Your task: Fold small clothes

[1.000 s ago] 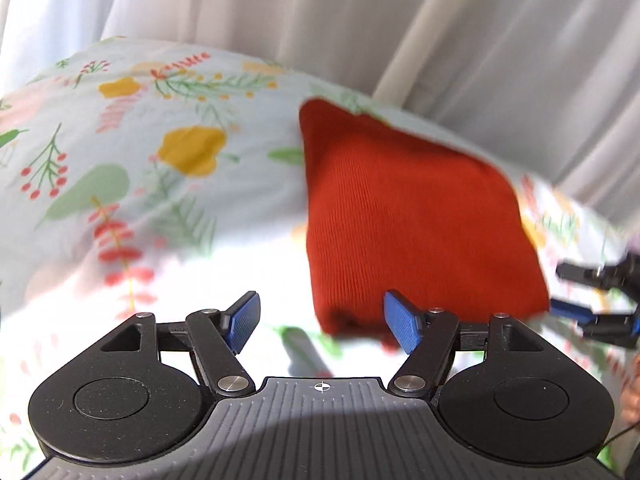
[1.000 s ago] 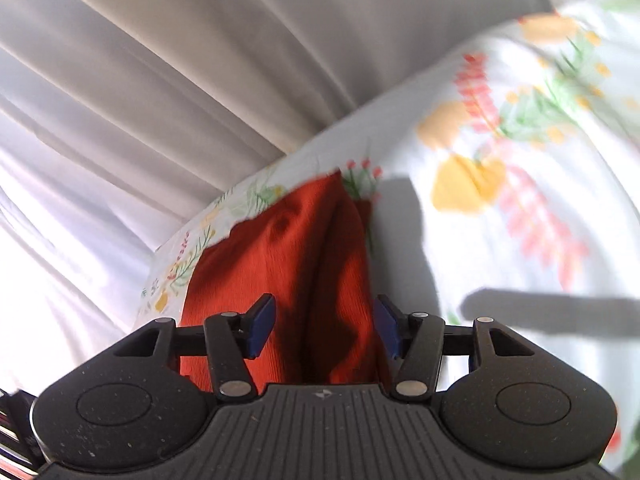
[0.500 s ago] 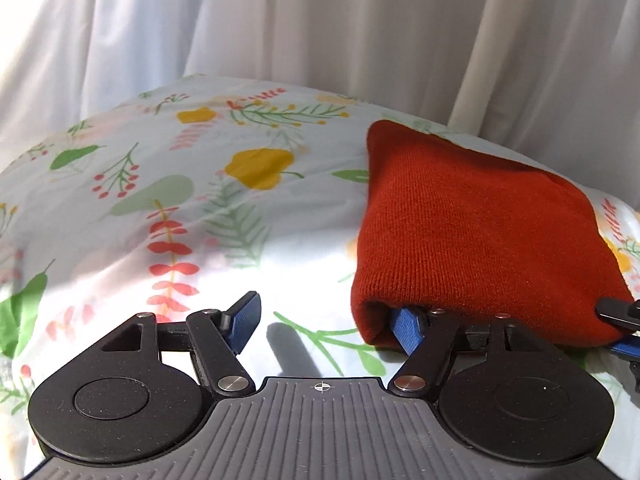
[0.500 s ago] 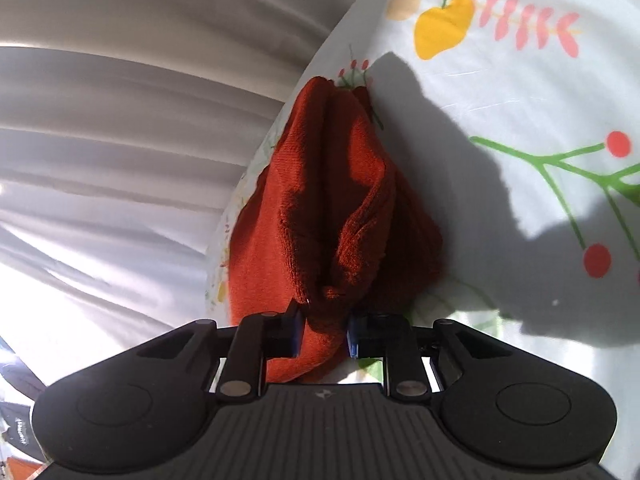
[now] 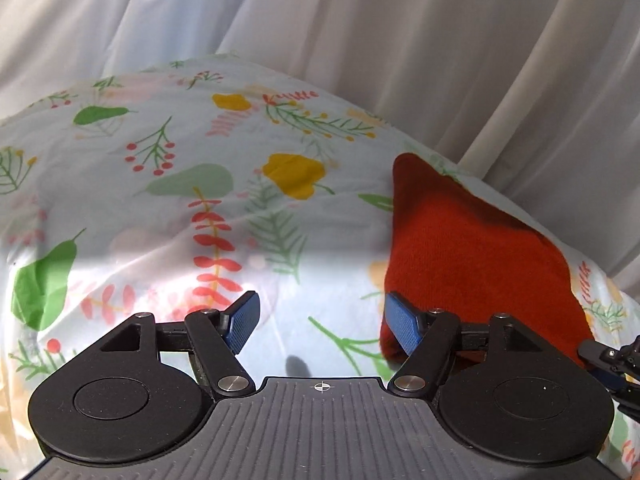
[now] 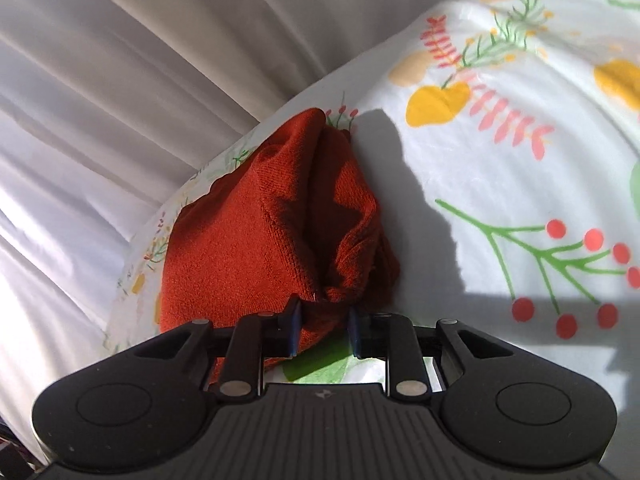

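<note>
A rust-red knit garment (image 5: 472, 256) lies folded on the floral bedsheet (image 5: 200, 208), to the right in the left wrist view. My left gripper (image 5: 320, 326) stands open over bare sheet with nothing between its pads; its right fingertip (image 5: 402, 328) sits against the garment's near left corner. In the right wrist view the red garment (image 6: 248, 248) is bunched at its near edge between the pads of my right gripper (image 6: 323, 326). The jaws are opening slightly, but the pads still pinch the fold. The right gripper's tip (image 5: 608, 360) shows at the left wrist view's right edge.
White curtains (image 5: 400, 40) hang close behind the bed, just past the garment's far edge. The floral sheet (image 6: 520, 200) spreads wide to the right of the garment in the right wrist view, partly in shadow.
The right gripper went from open around the garment's edge to closed on a bunched fold, now slightly wider. The left gripper's right finger slid out from under the garment's corner; it stays open.
</note>
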Motion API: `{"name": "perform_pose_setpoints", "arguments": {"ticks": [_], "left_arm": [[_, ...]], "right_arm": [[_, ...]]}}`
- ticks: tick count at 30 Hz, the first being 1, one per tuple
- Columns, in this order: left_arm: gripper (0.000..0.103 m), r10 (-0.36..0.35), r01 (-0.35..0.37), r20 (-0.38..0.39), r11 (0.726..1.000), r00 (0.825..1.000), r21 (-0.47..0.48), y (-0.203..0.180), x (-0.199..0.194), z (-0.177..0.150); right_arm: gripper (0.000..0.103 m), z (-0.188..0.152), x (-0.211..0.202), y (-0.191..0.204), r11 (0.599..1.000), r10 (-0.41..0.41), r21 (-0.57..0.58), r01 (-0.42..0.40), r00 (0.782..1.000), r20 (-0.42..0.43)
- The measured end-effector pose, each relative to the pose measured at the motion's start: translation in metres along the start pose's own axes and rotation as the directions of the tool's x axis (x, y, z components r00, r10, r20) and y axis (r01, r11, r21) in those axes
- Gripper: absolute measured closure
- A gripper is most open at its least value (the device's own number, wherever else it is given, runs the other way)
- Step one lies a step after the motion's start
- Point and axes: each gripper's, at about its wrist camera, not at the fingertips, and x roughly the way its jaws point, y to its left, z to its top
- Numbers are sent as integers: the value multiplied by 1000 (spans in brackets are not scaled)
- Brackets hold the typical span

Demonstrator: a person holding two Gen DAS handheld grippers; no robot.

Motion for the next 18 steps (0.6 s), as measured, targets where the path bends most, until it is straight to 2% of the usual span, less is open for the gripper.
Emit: {"name": "perform_pose_setpoints", "arguments": {"ticks": [3, 6, 10, 15, 17, 18], "left_arm": [[28, -20, 21, -24, 997, 1000, 68, -14, 13, 3], [26, -2, 12, -81, 993, 997, 121, -21, 31, -2], [21, 22, -7, -100, 988, 995, 154, -20, 38, 0], [22, 39, -16, -141, 986, 989, 164, -18, 40, 14], [23, 60, -36, -139, 985, 988, 172, -19, 39, 19], [23, 69, -44, -137, 983, 988, 178, -20, 39, 21]], "right_arm": [[78, 0, -12, 22, 995, -35, -93, 41, 997, 69], [75, -3, -9, 36, 974, -113, -183, 132, 987, 112], [75, -7, 7, 32, 949, -181, -246, 196, 980, 85], [68, -2, 10, 20, 951, -200, -221, 214, 976, 86], [67, 2, 7, 23, 939, -234, -231, 255, 966, 114], [67, 4, 4, 23, 927, -271, -229, 296, 953, 136]]}}
